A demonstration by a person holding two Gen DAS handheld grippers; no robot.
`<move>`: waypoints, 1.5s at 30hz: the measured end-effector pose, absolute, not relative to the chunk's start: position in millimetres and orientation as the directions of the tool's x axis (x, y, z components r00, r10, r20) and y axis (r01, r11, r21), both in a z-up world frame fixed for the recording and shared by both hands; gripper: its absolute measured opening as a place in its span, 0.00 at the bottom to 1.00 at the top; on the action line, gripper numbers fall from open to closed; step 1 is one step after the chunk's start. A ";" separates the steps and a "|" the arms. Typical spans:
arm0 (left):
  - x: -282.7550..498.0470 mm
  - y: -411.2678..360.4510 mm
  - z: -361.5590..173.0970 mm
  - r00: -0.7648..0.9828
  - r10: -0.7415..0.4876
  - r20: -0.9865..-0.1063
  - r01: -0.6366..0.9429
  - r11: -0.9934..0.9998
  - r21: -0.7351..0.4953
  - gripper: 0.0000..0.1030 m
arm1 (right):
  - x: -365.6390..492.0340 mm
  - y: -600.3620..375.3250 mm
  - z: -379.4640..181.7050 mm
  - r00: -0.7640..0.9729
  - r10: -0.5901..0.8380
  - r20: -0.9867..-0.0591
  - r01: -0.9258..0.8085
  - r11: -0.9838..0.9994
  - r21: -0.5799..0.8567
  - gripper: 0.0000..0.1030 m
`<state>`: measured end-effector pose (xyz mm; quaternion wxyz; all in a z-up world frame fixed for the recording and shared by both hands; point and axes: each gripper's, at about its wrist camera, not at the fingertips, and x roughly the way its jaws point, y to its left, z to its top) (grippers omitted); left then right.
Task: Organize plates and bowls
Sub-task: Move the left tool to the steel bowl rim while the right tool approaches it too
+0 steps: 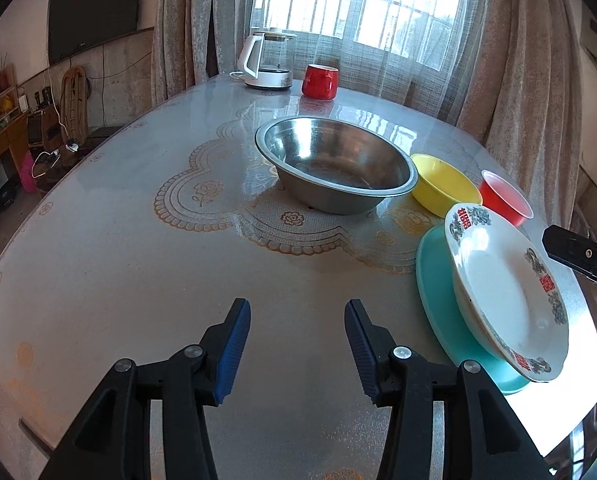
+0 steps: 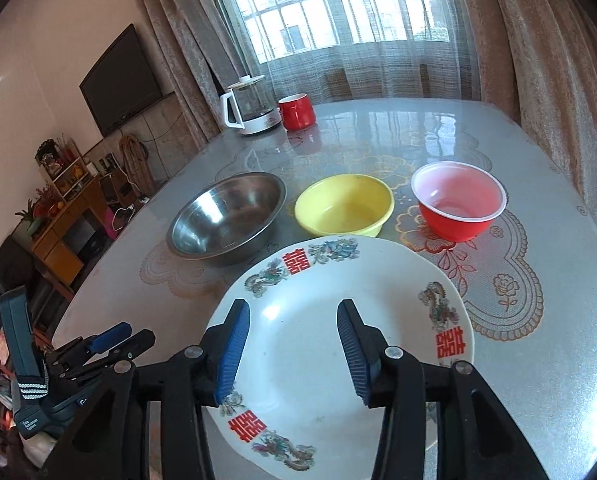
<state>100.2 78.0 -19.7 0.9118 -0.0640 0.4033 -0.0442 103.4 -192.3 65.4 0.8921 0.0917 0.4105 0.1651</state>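
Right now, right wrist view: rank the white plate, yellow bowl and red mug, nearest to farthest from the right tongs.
1. White plate, directly under the right tongs.
2. Yellow bowl, just beyond the plate, centre.
3. Red mug, far end, beside the kettle.

Red double-happiness characters "囍" stand on the white plate's (image 2: pixel 330 344) rim.

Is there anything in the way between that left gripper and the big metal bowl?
Nothing visible. Only bare table lies between the open left gripper and the large stainless steel bowl. The white patterned plate on the teal plate sits off to its right.
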 end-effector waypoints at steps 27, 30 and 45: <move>215.4 132.0 -0.8 0.655 -0.237 -0.718 -0.066 0.928 -0.366 0.59 | 239.5 -126.6 30.5 0.449 0.426 -0.786 -0.152 0.903 0.402 0.52; 234.4 127.0 -3.9 0.642 -0.225 -0.733 -0.067 0.936 -0.346 0.57 | 249.3 -125.1 24.3 0.438 0.417 -0.796 -0.146 0.907 0.395 0.52; 237.1 114.9 -8.3 0.670 -0.190 -0.718 0.016 0.970 -0.241 0.28 | 253.9 -88.6 16.6 0.472 0.251 -0.845 -0.246 0.958 0.147 0.47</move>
